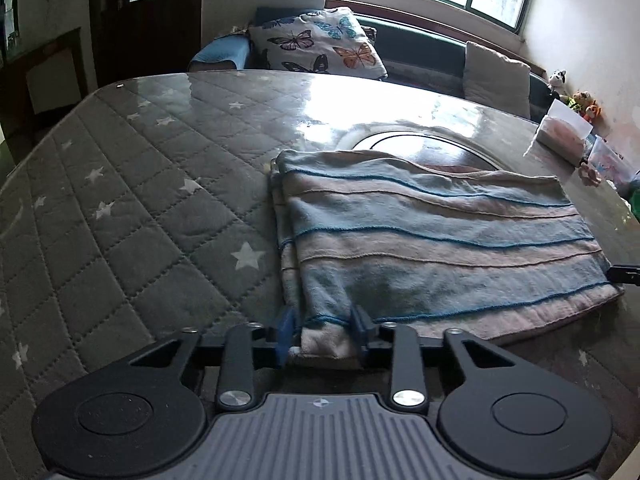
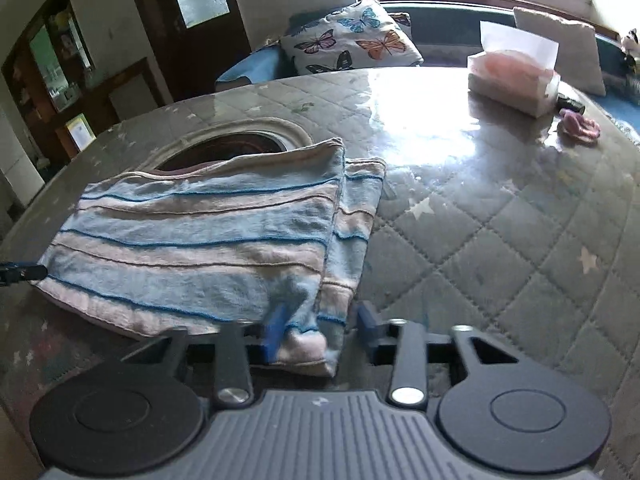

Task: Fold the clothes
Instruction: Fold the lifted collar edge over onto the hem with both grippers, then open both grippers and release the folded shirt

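Lying folded on the bench [image 1: 140, 184], the striped cloth [image 1: 432, 240] spreads forward from both tongs. Its near left corner sits between the blue pads of the left tongs [image 1: 322, 330], which are parted around it with the right pad against the fabric; whether they pinch it I cannot tell. The near right corner lies between the pads of the right tongs [image 2: 320, 330], released, the right pad clear of the cloth. Ahead of the cloth, a round opening [image 2: 228, 146] in the quilted cover is half hidden by it. Farther ahead and right of the right tongs stands a tissue box [image 2: 514, 80]; a butterfly cushion [image 2: 352, 40] lies beyond the bench edge.
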Available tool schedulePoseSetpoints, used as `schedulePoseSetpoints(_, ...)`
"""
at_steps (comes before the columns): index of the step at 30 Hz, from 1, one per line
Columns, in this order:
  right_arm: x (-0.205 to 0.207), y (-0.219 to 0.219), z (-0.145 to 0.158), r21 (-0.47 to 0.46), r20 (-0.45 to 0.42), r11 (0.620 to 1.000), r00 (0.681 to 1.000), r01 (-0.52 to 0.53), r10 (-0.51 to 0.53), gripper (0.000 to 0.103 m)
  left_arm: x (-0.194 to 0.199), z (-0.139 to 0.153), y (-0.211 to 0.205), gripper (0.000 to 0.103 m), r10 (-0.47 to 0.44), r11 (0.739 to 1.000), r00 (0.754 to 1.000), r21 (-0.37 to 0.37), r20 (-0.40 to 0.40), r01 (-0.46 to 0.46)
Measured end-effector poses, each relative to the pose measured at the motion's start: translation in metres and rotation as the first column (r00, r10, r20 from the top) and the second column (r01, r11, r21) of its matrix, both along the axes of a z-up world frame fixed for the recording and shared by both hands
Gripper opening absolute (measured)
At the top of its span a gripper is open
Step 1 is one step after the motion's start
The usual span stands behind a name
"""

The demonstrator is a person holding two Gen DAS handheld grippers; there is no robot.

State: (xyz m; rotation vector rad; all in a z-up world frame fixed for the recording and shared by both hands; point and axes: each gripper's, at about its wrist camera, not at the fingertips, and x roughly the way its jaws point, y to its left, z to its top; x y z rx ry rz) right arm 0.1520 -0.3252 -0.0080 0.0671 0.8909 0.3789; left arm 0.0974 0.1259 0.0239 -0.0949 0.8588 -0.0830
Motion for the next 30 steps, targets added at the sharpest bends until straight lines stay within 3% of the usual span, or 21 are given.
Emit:
schedulePoseSetpoints(3, -0.002, -0.001, 0.001, 0.020, -0.004, 1.000, 1.000, 0.005, -0.005, 0.013, -0.004, 0.000, -0.001, 0.013, -0.007, 1.000, 1.000, -0.011, 0.004, 0.007)
schedulePoseSetpoints(5, -0.005, -0.001, 0.003, 0.014, 0.005, 1.000, 1.000, 0.006, -0.006, 0.006, -0.007, 0.001, -0.002, 0.011, -0.012, 1.000, 1.000, -0.018, 0.007, 0.012)
schedulePoseSetpoints(17, -0.061, -0.039, 0.014, -0.084, -0.008, 0.996, 0.999, 0.035, -0.036, 0.005, -0.072, 0.002, -0.042, 0.010, -0.176, 0.984, 0.984, -0.032, -0.035, 0.175)
schedulePoseSetpoints(23, -0.082, -0.052, 0.022, -0.127, -0.005, 0.990, 0.998, 0.058, -0.059, 0.009, -0.075, 0.013, -0.045, 0.018, -0.188, 0.982, 0.982, 0.002, -0.012, 0.188)
schedulePoseSetpoints(27, -0.081, -0.049, 0.039, -0.136, 0.061, 0.988, 0.996, 0.069, -0.061, 0.013, -0.074, 0.028, -0.039, 0.031, -0.175, 0.984, 0.984, 0.039, 0.038, 0.173)
schedulePoseSetpoints(30, -0.071, -0.043, 0.046, -0.121, 0.094, 0.991, 0.995, 0.053, -0.042, 0.014, -0.067, 0.033, -0.042, 0.031, -0.161, 0.986, 0.984, 0.048, 0.072, 0.158)
